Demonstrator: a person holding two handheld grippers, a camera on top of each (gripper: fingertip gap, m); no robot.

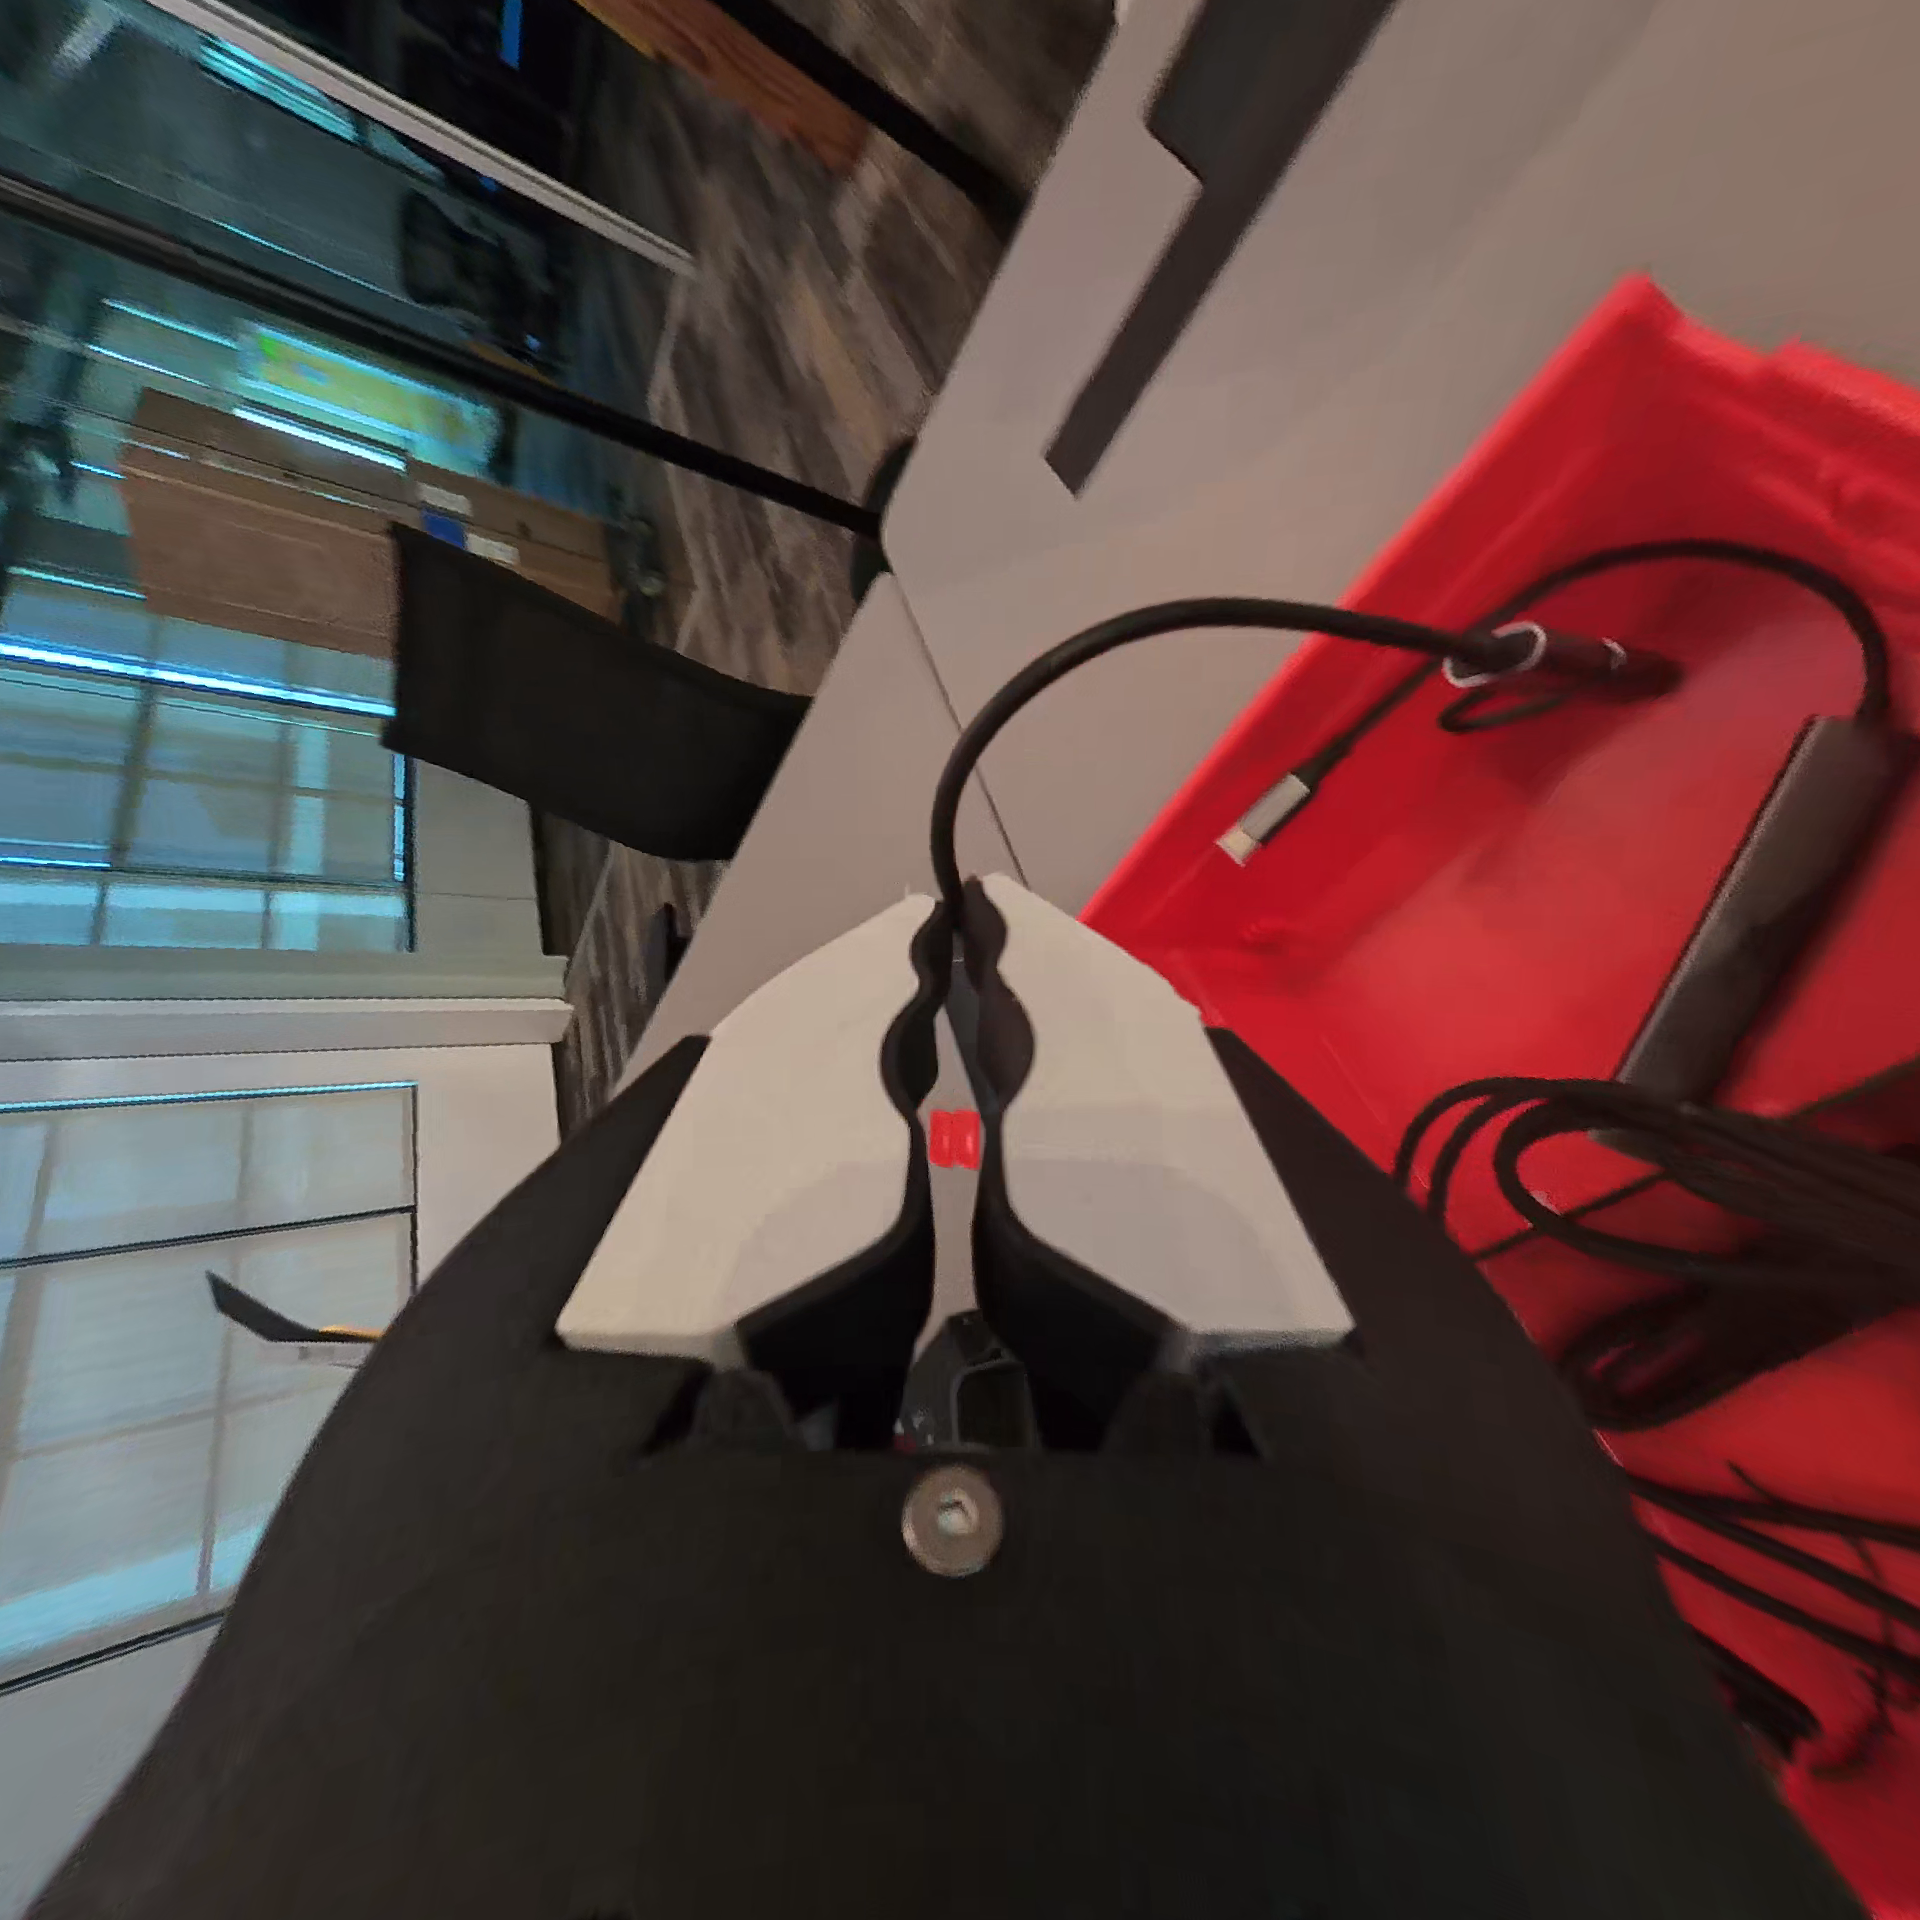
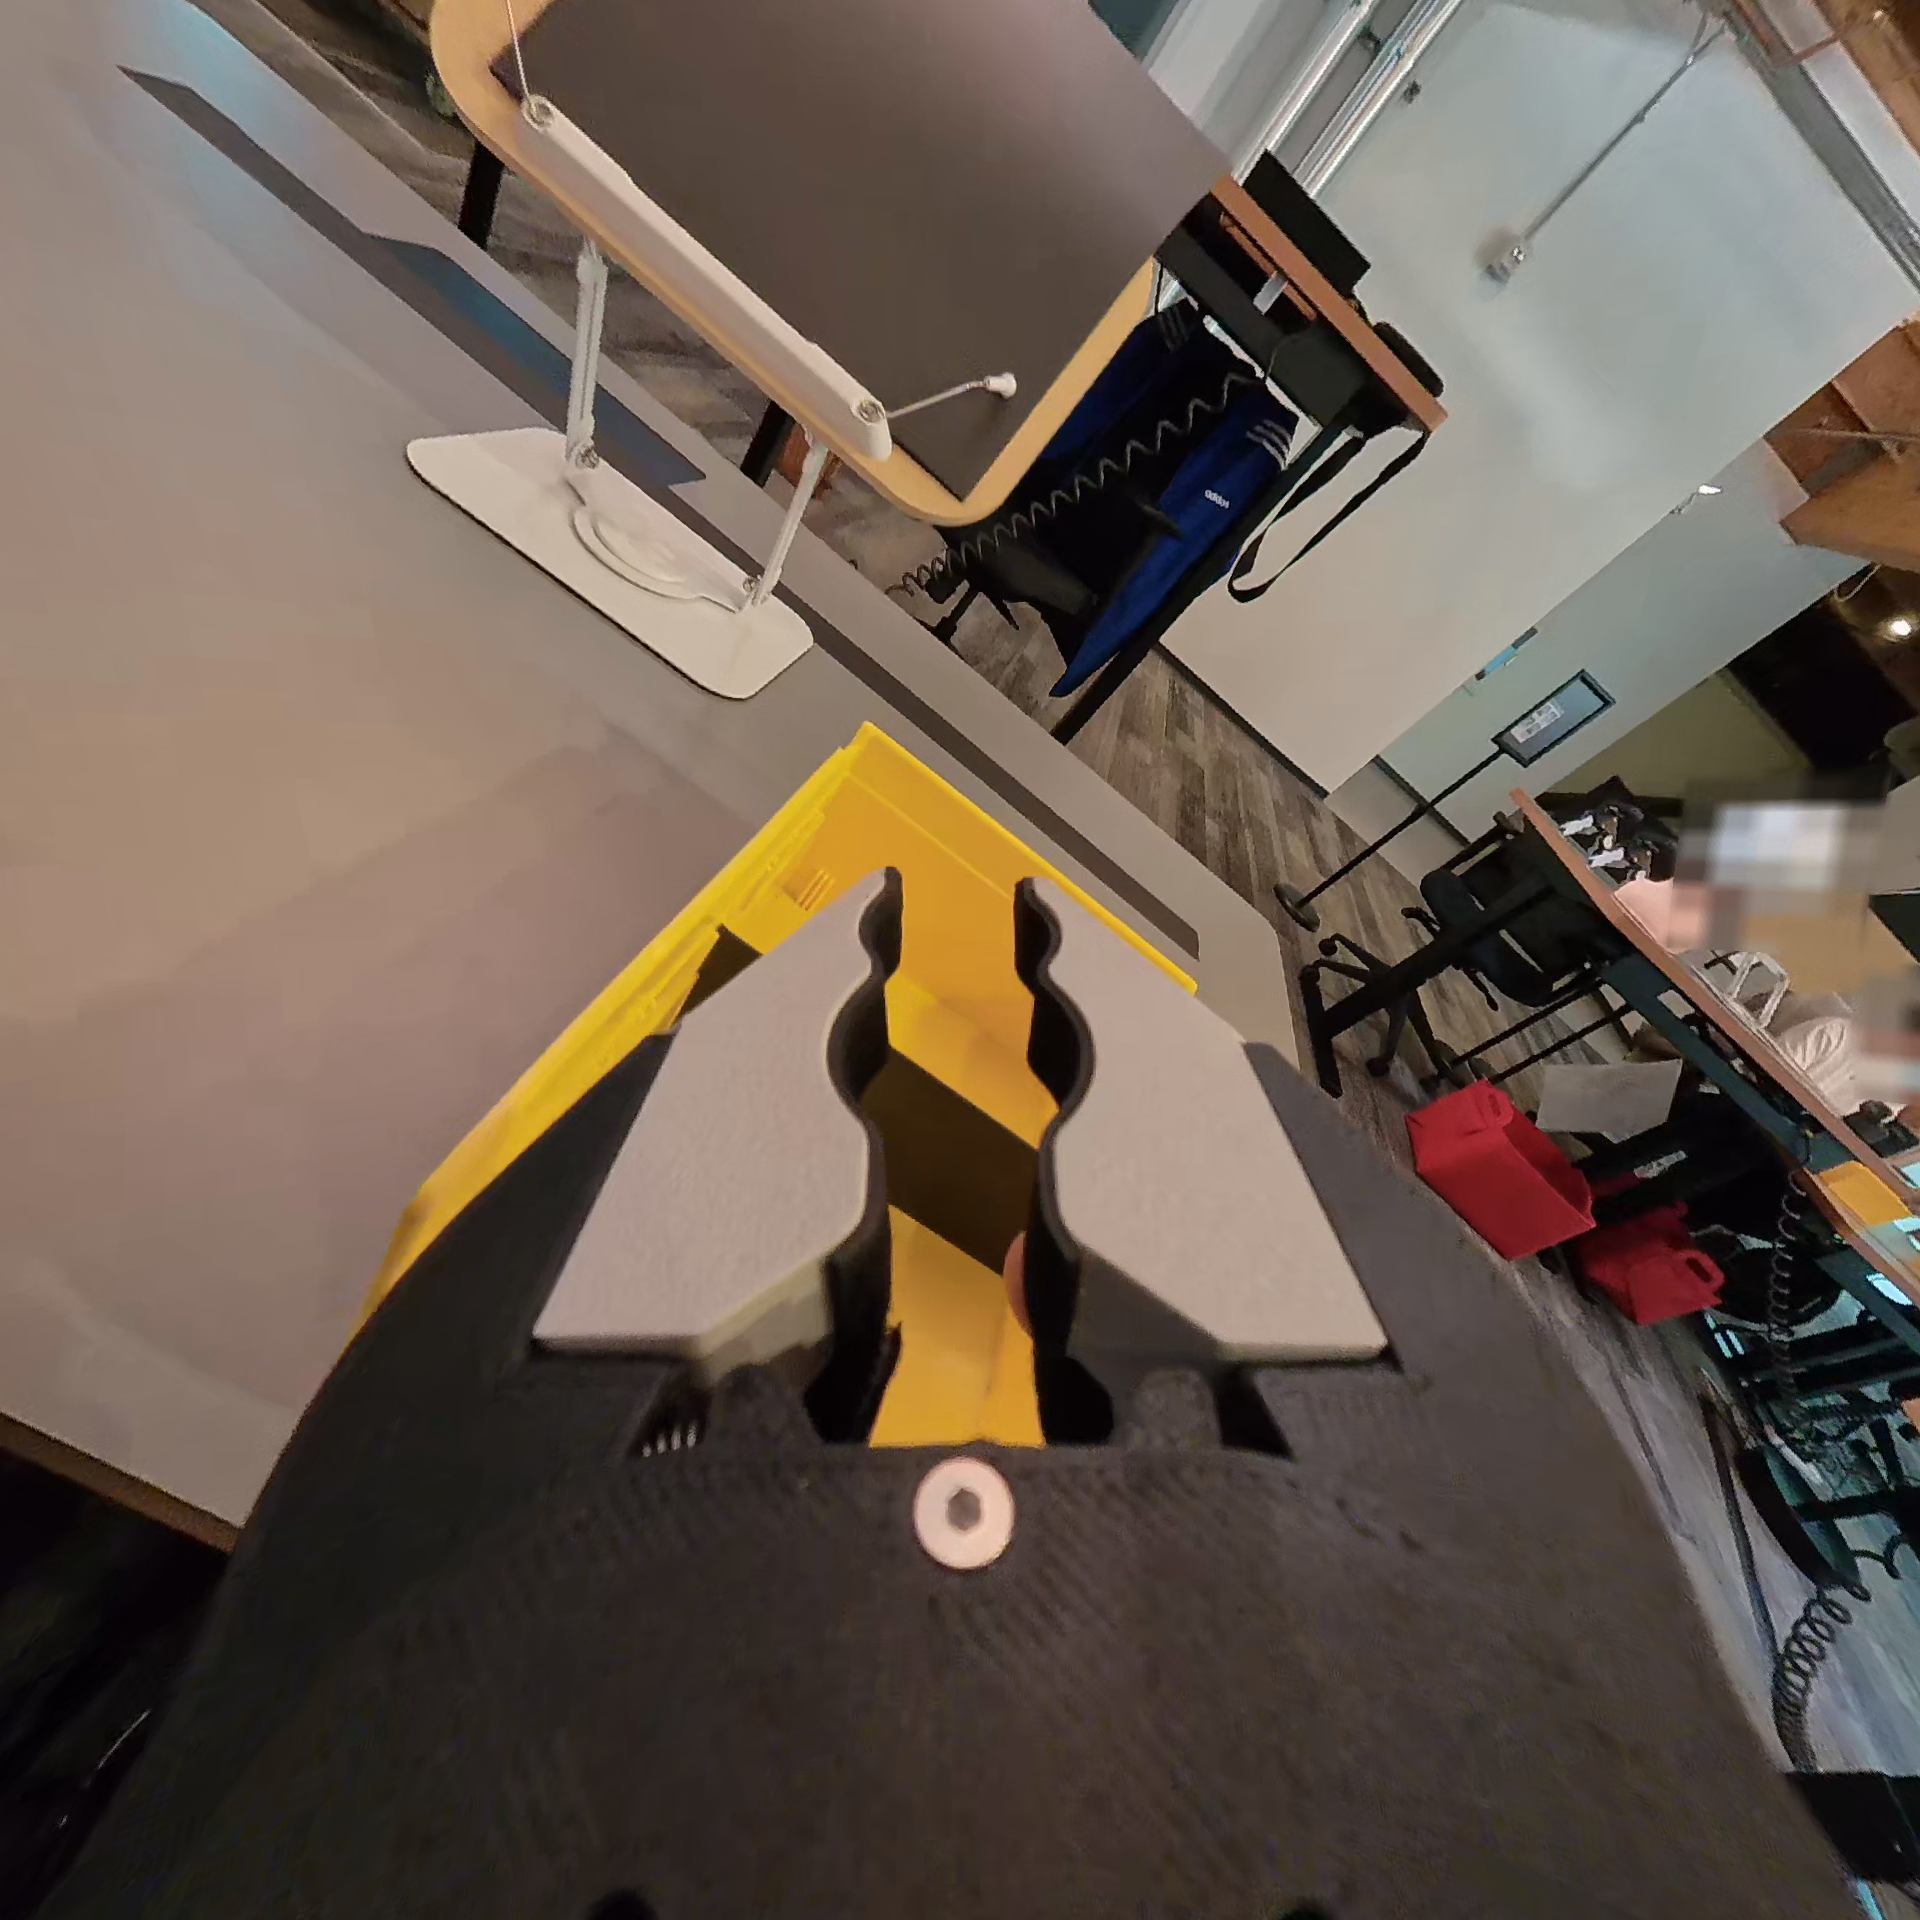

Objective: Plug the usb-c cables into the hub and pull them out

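Roughly noted, view by view.

Left gripper [image 1: 961,894]: fingers pressed together at the tips, clamped on a black cable [image 1: 1091,644]. Something grey with a red mark sits in the gap farther back between the fingers; cannot tell what it is.

Held cable: rises from the fingertips, arcs up and to the right of the tool, and runs down to a silver ring and dark barrel [image 1: 1527,655] inside the red bin [image 1: 1174,894].

Red bin: ahead and right of the left gripper, on the grey table [image 1: 1039,582]. Picture is motion-blurred.

Loose plug [image 1: 1273,816]: silver usb-c end, free, lying in the bin just ahead-right of the fingertips, not touching them.

Hub [image 1: 1756,894]: long dark grey bar lying flat in the bin, far right of the tool. A thin black lead [image 1: 1860,644] curves up from its far end. Cannot tell whether any cable is plugged into it.

Cable bundle [image 1: 1662,1226]: black loops heaped in the bin, right of the gripper body, overlapping the hub's near end.

Right gripper [image 2: 956,894]: fingers apart, nothing between them.

Yellow bin [image 2: 935,790]: directly beneath and ahead of the right gripper, seen through the gap between the fingers; dark shadow band across its floor.

White stand [image 2: 613,551]: flat base on the table, ahead-left of the right gripper, well apart from the yellow bin.
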